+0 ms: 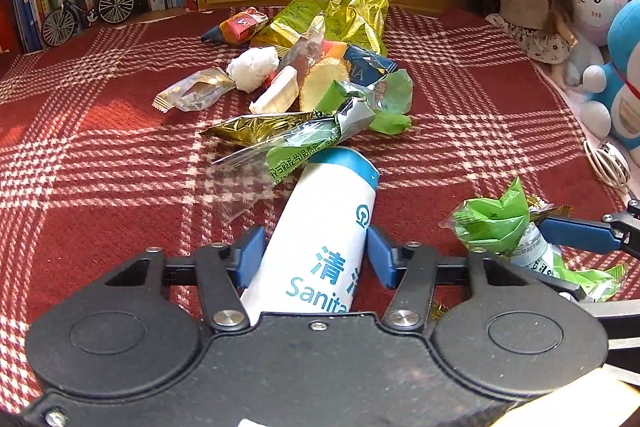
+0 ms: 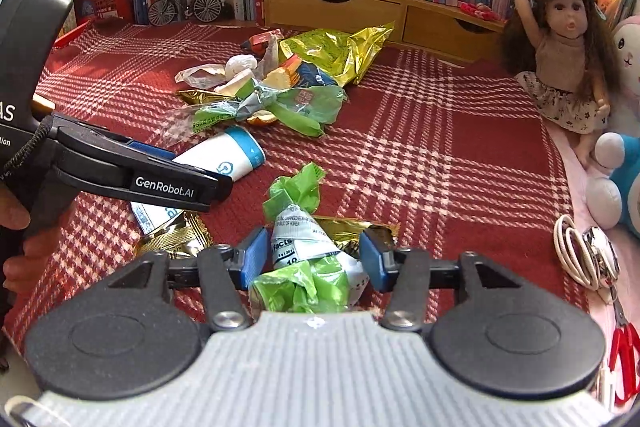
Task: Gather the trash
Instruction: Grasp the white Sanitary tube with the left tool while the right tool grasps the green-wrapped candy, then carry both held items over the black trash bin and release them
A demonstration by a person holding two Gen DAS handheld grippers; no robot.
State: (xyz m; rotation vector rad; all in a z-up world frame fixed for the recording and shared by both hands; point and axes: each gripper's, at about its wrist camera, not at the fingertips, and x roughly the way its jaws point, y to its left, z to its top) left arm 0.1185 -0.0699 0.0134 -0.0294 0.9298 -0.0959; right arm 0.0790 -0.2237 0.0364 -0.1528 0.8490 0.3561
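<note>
Left tongs (image 1: 316,255): half open around the white and blue tube (image 1: 320,227). The left pad lies against the tube; at the right pad I see a thin gap, so I cannot tell if the grip is firm.
Tube position: it lies flat on the red checked cloth (image 1: 100,155), between the two blue pads, with its blue end away from the tongs.
Tube long axis: almost in line with the direction of the left tongs, a little tilted to the right at the far end. The pads therefore come on its two long sides, which I judge good for closing.
Far pile: the other wrappers (image 1: 320,67), with a gold-green bag, lie beyond the tube's blue end, further from both hands; a clear wrapper touches that end.
Right tongs (image 2: 314,257): half open, with the crumpled green wrapper (image 2: 304,223) between the pads. The pads are clearly apart from it on both sides, so nothing is held.
Green wrapper position: directly in front of the right tongs, on a gold wrapper (image 2: 360,227), to the right of the tube and near it.
Nearer hand: the left for the tube, the right for the green wrapper; no crossing is needed, in my judgement.
</note>
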